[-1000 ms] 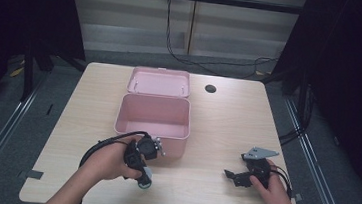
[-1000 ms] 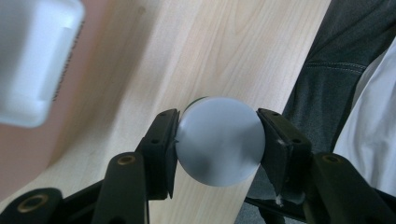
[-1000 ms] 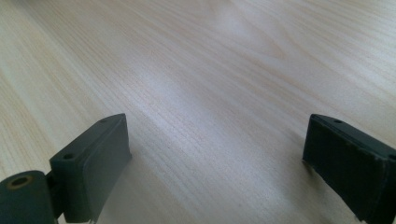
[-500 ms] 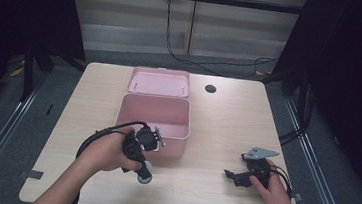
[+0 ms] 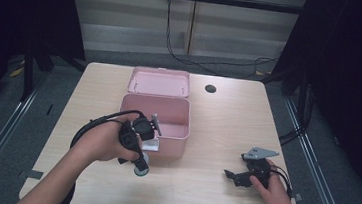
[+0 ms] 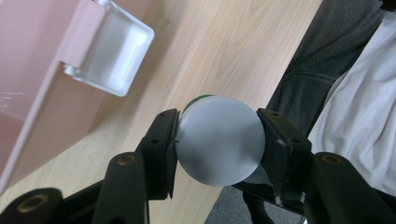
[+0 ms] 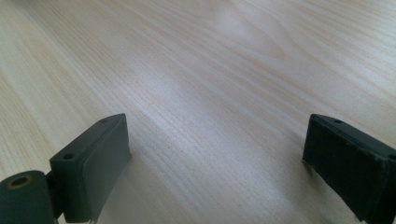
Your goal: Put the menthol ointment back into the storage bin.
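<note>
Holding a round grey-capped container (image 6: pixel 218 140) between its two jaws, the left gripper (image 5: pixel 139 164) hangs above the table (image 5: pixel 210 195), just in front of the open pink box (image 5: pixel 159 120). This looks like the carrying step. Next, the container probably must go over the front wall and down into the box before release. The right gripper (image 5: pixel 244 177) rests on the table with jaws spread, holding nothing.
</note>
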{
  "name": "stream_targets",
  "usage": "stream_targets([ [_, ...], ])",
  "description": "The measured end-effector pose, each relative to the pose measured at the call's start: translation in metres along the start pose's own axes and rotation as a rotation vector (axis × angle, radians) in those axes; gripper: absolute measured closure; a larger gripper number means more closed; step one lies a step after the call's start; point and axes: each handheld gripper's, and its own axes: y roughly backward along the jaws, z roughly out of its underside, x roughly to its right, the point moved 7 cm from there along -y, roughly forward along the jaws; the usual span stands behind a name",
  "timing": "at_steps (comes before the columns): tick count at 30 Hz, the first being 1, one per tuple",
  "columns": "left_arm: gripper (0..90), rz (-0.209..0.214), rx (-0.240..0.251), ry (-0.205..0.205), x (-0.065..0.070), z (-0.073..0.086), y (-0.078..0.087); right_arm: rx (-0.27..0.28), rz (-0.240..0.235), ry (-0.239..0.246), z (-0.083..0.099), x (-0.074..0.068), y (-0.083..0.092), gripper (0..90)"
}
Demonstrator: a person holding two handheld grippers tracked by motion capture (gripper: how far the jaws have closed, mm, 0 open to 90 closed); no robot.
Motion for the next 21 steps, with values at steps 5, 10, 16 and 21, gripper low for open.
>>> stream_targets([
  [5,50.3,0.007,0.021,0.041,-0.003,-0.001,0.013,0.000,0.000,0.001,0.000,0.000,0.000,6.8],
  [10,50.3,-0.002,0.031,0.065,-0.009,-0.002,0.025,0.000,0.000,0.001,0.000,0.000,0.000,6.8],
  [16,50.3,-0.015,0.023,0.089,-0.014,-0.004,0.034,0.000,0.000,0.000,0.000,0.000,0.000,6.7],
  [21,50.3,-0.015,0.024,0.111,-0.020,-0.007,0.042,0.000,0.000,0.001,0.000,0.000,0.000,6.8],
])
